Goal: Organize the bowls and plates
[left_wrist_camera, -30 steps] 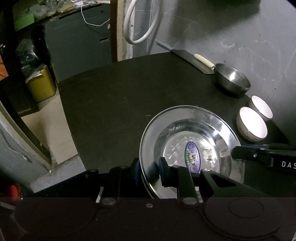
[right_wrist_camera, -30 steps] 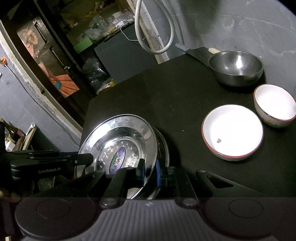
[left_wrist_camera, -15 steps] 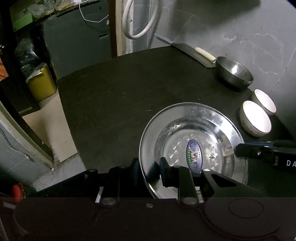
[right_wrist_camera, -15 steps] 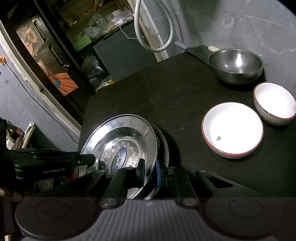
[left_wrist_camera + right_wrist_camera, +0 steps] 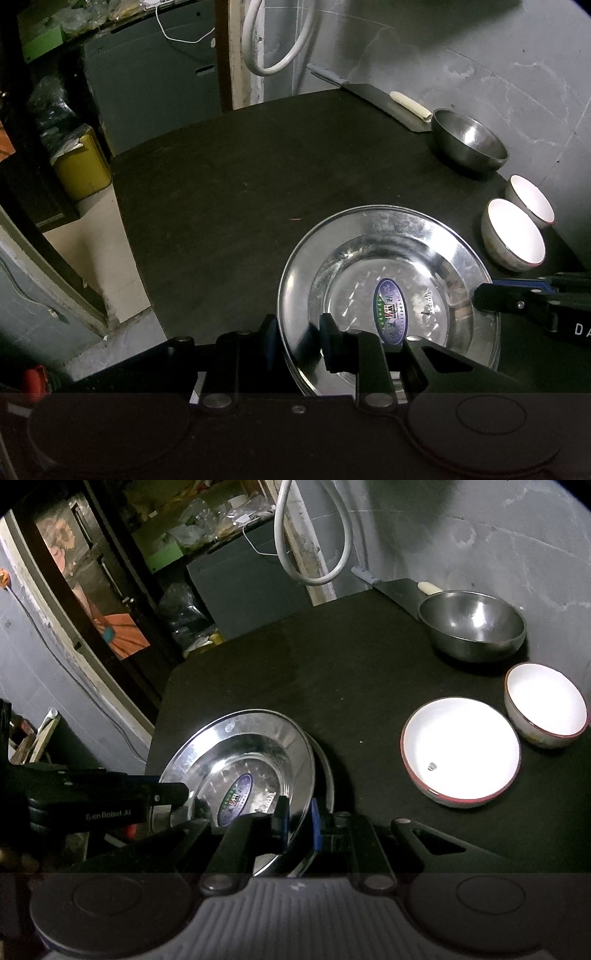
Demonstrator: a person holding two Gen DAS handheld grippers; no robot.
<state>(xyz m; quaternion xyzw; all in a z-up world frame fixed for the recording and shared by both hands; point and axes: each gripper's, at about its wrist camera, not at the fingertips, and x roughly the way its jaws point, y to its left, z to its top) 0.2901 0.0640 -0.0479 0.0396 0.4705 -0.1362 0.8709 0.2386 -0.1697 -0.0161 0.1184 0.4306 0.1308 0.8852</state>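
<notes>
Steel plate [image 5: 255, 753] sits pinched at its rim by the right tool [image 5: 298, 825]; only the right view shows a second plate [image 5: 327, 775] beneath; left tool [image 5: 295, 341] straddles the rim lower centre, pads apart.

A steel plate [image 5: 388, 273] lay lower right on the dark table [image 5: 229, 206], the left gripper [image 5: 297, 338] straddling its rim, jaws apart.

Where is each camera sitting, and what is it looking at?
Left wrist view: sits on the left gripper, looking down along its fingers at the round steel plate; the right gripper shows at right.
Right wrist view: sits on the right gripper, clamped on the same plate's rim; the left gripper shows at left.
Both share the plate, the black table and the two white bowls.
</notes>
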